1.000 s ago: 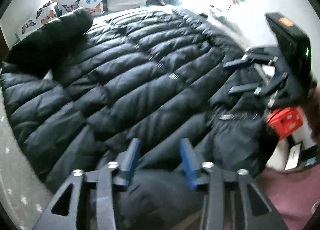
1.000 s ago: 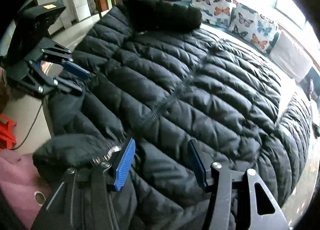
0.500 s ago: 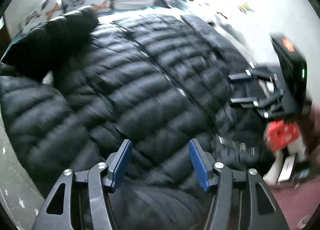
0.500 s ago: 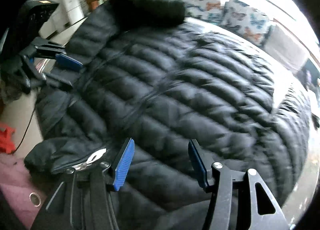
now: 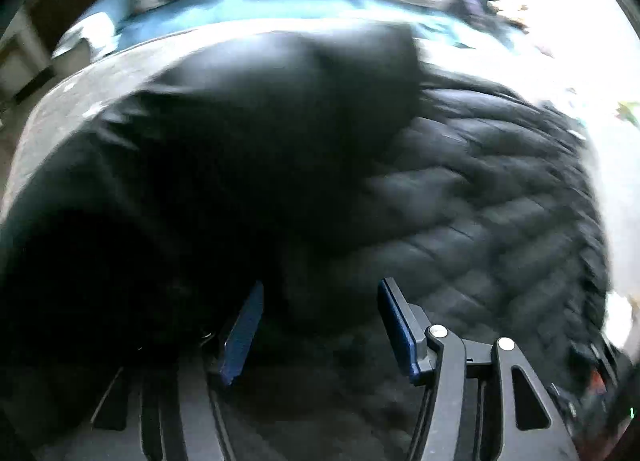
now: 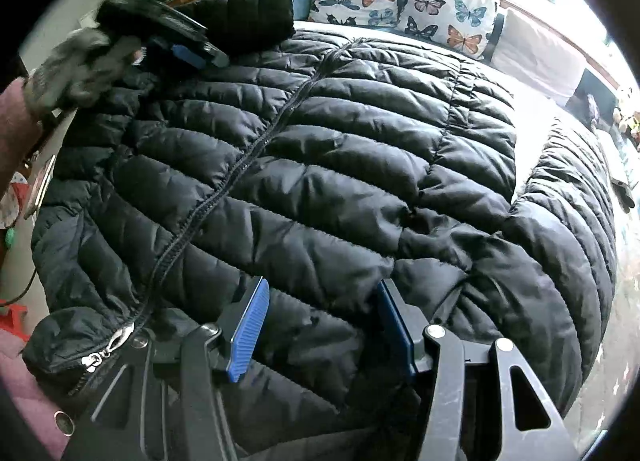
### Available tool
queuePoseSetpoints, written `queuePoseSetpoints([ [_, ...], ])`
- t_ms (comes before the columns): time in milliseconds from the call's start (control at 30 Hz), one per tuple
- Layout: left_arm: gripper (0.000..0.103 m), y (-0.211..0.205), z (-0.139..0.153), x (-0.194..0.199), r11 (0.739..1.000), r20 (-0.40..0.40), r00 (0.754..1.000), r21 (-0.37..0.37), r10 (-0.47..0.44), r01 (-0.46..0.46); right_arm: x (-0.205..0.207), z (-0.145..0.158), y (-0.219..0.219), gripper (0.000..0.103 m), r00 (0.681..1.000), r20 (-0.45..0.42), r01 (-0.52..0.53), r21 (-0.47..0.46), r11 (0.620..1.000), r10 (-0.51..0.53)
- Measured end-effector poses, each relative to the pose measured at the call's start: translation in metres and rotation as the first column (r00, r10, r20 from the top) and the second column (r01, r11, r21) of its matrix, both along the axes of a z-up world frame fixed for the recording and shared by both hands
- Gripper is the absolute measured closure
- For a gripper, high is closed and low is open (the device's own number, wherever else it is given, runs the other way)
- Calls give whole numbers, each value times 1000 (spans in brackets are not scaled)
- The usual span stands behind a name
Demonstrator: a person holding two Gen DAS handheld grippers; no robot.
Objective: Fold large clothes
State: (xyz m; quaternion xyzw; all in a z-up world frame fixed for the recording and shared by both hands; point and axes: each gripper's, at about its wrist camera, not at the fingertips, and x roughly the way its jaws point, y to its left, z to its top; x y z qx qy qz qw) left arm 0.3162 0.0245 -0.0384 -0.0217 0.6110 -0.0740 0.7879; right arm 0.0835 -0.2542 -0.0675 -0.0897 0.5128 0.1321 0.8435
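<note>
Black quilted down jacket, spread front-up and zipped, filling the centre of the right wrist view; it lies on a pale, speckled surface visible at the right edge. The zip line runs from upper centre to lower left, ending at a metal zipper pull by the hem corner. Laying the garment flat and closed gives me straight edges to fold along, as I judge it.

My right gripper hangs over the lower body panel at bottom centre, jaws parted, nothing pinched between the blue pads; the fabric lies below them. I take this as a pause above the hem, ready to pin or lift it.

My left gripper appears at the upper left of the same view, carried by a grey-gloved hand, beside the dark rolled collar or hood. In its own blurred view the left gripper also stands unclenched, empty between the pads, with dark cloth bulking just ahead. My judgement: it is positioned to take the shoulder or sleeve side for an inward fold.

Butterfly-print cushions line the top of the frame against a window.

No brand, label or legible writing can be made out on the jacket or elsewhere.
</note>
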Motion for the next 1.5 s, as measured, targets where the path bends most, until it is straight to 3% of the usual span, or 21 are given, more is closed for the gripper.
queuePoseSetpoints([
  [100, 45, 31, 6, 14, 978, 118, 986, 162, 115, -134, 3, -1, -4, 42, 1000, -10, 5, 20, 1000, -5],
  [167, 47, 67, 14, 18, 943, 180, 958, 210, 222, -258, 5, -2, -5, 42, 1000, -12, 5, 25, 1000, -5],
  [300, 49, 164, 28, 11, 852, 221, 858, 154, 464, -500, 5, -4, -3, 42, 1000, -11, -1, 14, 1000, 1],
  [367, 50, 211, 36, 1, 835, 219, 825, 65, 522, -546, 4, -5, -2, 42, 1000, -11, 0, 9, 1000, 0],
  [433, 50, 246, 48, -10, 817, 255, 799, 57, 544, -574, 5, -6, -1, 42, 1000, -14, -1, 4, 1000, 1],
  [533, 50, 274, 61, -31, 819, 279, 791, 30, 544, -573, 6, -7, 0, 42, 1000, -21, 7, 1, 1000, -7],
  [667, 50, 261, 79, -70, 884, 307, 834, -59, 459, -465, 4, 6, -1, 42, 1000, 15, 20, -9, 1000, -20],
  [700, 50, 245, 83, -81, 912, 317, 858, -68, 405, -405, 4, 10, -3, 42, 999, 25, 28, -9, 1000, -27],
  [833, 46, 154, 83, -125, 978, 339, 918, -114, 206, -177, 5, 15, -10, 42, 997, 33, 66, -8, 998, -65],
  [933, 40, 81, 71, -155, 984, 331, 942, -177, 63, -4, 4, 10, -8, 42, 998, 22, 60, -16, 998, -60],
  [1033, 40, 27, 44, -166, 985, 306, 951, -142, -51, 98, 2, 6, 0, 42, 999, 12, 44, -16, 999, -44],
  [1133, 40, 11, 9, -174, 995, 220, 974, -69, -56, 73, -2, 3, 5, 42, 1000, 9, 25, -30, 999, -25],
  [1200, 45, 21, -6, -183, 997, 214, 976, -57, -32, 45, -6, 0, 7, 42, 1000, 8, 12, -40, 999, -12],
  [1267, 51, 35, -14, -197, 996, 234, 972, -87, -3, 24, -8, -4, 5, 42, 1000, 1, 11, -42, 999, -11],
  [1500, 53, 87, -22, -232, 966, 236, 959, -238, 159, -102, -7, -9, -4, 42, 1000, -9, 16, -18, 1000, -16],
])
